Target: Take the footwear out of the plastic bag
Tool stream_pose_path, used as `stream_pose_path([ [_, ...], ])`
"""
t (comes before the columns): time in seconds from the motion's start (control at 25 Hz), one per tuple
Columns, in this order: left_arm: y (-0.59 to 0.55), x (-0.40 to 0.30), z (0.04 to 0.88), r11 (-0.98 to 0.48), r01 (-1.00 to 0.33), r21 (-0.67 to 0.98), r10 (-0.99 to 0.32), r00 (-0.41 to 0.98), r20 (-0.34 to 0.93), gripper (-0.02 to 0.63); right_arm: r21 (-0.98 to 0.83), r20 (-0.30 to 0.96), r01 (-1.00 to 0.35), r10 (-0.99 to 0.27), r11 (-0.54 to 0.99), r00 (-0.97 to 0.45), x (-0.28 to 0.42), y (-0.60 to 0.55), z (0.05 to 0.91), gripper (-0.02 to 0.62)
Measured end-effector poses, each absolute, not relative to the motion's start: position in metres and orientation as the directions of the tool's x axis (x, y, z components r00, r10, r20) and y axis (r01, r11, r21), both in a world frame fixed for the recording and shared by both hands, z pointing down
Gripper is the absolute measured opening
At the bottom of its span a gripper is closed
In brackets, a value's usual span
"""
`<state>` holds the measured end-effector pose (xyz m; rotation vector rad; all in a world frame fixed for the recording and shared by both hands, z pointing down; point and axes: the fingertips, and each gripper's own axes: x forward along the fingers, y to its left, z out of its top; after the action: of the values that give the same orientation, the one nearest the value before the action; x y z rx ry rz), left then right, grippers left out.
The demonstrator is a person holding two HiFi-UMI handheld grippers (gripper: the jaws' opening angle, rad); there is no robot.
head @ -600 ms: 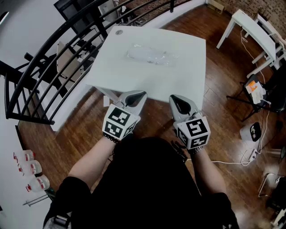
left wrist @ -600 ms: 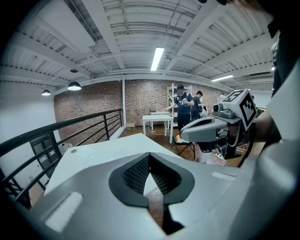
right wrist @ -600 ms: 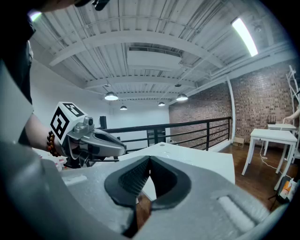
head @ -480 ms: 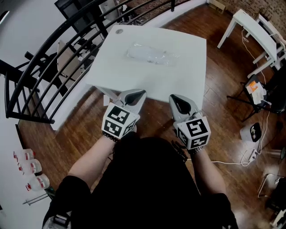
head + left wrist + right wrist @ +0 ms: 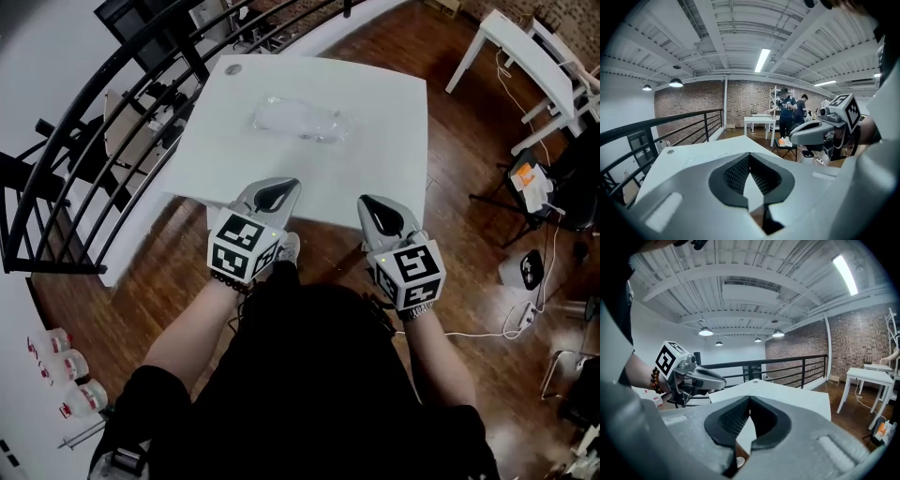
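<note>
Nearest the camera, the left gripper (image 5: 278, 190) and the right gripper (image 5: 373, 208) are held side by side, apart from each other, both tipped slightly down toward the white table (image 5: 384, 141). In the left gripper view the jaws are clenched, ribbed pads meeting at the tip, with nothing between them. The right gripper view shows the same: jaws pressed together, empty. From above, both tips reach the table's near edge, with wooden floor (image 5: 159, 272) below the hands; contact with the edge cannot be told. Farther on, toward the far side of the tabletop, the clear plastic bag (image 5: 323, 127) lies flat, well apart from both grippers. The footwear (image 5: 292, 116) shows only as a pale, blurred shape inside it. Beyond, to the left, is a black railing (image 5: 56, 159); at far right, a second white table (image 5: 525, 56).
</note>
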<state>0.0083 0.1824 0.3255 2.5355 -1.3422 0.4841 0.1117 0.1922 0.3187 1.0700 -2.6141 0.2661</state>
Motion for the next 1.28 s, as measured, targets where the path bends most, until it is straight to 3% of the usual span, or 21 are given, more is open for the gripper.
stream_pose_path([
  [0.56, 0.054, -0.084, 0.374, -0.586, -0.788, 0.191, -0.670, 0.603, 0.432, 0.016, -0.072, 0.500, -0.801, -0.673, 0.594, -0.544, 0.059, 0.063, 0.366, 0.002],
  [1.28, -0.028, -0.165, 0.431, -0.584, -0.763, 0.278, -0.588, 0.633, 0.504, 0.112, -0.064, 0.643, -0.908, -0.679, 0.413, -0.354, 0.063, -0.016, 0.406, 0.020],
])
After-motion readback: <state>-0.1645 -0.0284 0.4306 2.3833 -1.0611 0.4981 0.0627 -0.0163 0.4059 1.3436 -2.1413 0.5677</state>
